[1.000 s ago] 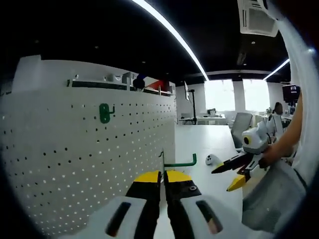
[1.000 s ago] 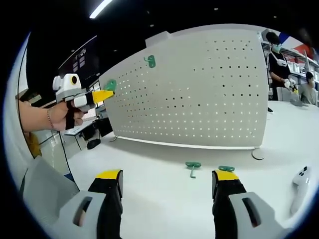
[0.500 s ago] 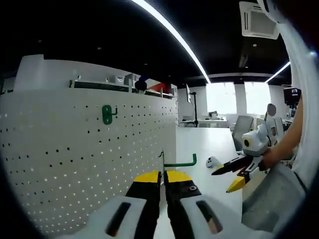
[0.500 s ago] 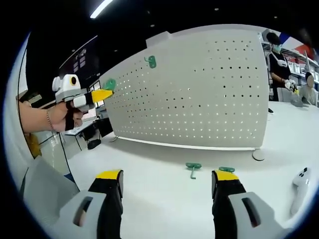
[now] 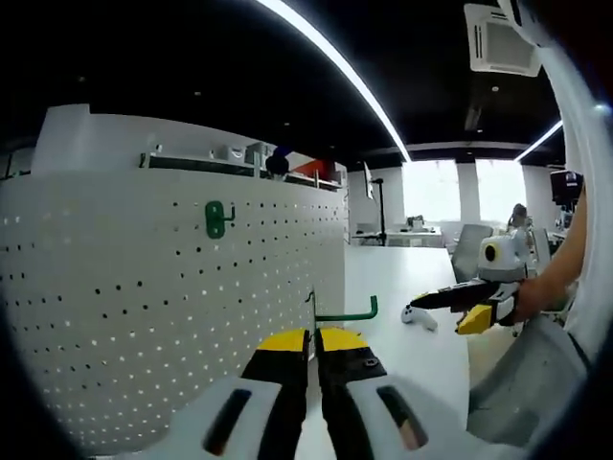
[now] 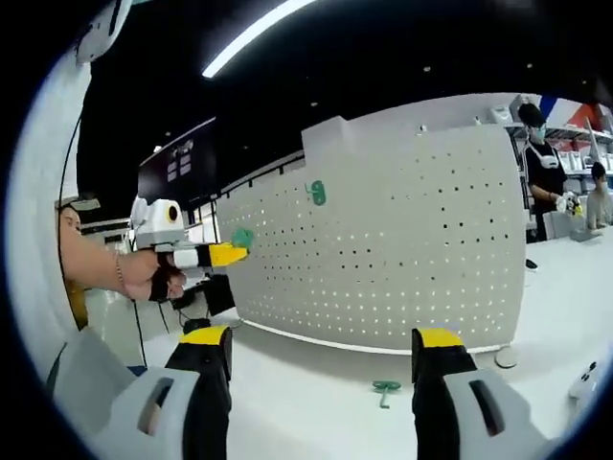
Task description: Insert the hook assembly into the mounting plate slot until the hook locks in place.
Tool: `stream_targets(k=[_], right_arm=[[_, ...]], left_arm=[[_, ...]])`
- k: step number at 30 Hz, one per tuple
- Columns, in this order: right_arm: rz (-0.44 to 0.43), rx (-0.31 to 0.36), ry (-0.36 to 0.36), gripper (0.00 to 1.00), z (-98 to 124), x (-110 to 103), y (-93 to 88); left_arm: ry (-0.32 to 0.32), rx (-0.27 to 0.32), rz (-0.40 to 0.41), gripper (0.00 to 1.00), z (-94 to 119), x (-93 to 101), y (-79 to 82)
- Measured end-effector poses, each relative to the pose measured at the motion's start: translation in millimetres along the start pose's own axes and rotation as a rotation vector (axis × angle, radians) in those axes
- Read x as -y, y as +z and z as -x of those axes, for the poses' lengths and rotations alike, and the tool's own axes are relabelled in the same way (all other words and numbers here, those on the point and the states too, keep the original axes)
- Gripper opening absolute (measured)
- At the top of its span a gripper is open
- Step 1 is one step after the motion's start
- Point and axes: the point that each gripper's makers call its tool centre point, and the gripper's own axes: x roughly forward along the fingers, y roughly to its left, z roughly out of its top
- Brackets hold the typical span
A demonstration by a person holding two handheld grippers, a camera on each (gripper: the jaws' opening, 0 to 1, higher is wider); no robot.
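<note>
Your left gripper (image 5: 313, 337) clamps the green hook (image 5: 343, 313), shank crosswise; the pegboard (image 5: 144, 307) lies left of those fingers; right gripper (image 6: 321, 345) gapes empty.

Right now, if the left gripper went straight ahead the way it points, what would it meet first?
Probably the pegboard. The left gripper, shut on a green hook, points along the board's face toward its edge; depth is unclear, so it may slide past.
</note>
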Motion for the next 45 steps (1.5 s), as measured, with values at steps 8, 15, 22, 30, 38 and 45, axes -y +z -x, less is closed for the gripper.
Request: stream_targets(k=[8,15,22,30,38,45], right_arm=[[-0.018,0.022,0.054,0.73,-14,-18,10.8],[-0.039,0.048,0.097,0.68,-26,-30,21.7],[-0.051,0.064,0.147,0.63,-40,-45,31.7],[-0.056,0.075,0.196,0.61,-54,-58,38.1],[-0.077,0.085,0.216,0.6,-66,-66,42.9],[-0.085,0.085,0.243,0.6,-73,-76,43.9]], left_arm=[[-0.003,0.005,0.003,0.02,-3,3.7,0.4],[-0.001,0.007,0.003,0.02,-4,4.5,0.7],[0.002,0.008,0.002,0.02,-4,6.0,0.8],[0.011,0.01,0.008,0.02,-1,4.2,0.4],[0.014,0.015,0.008,0.02,0,5.5,2.4],[0.018,0.02,0.007,0.02,1,5.3,4.2]])
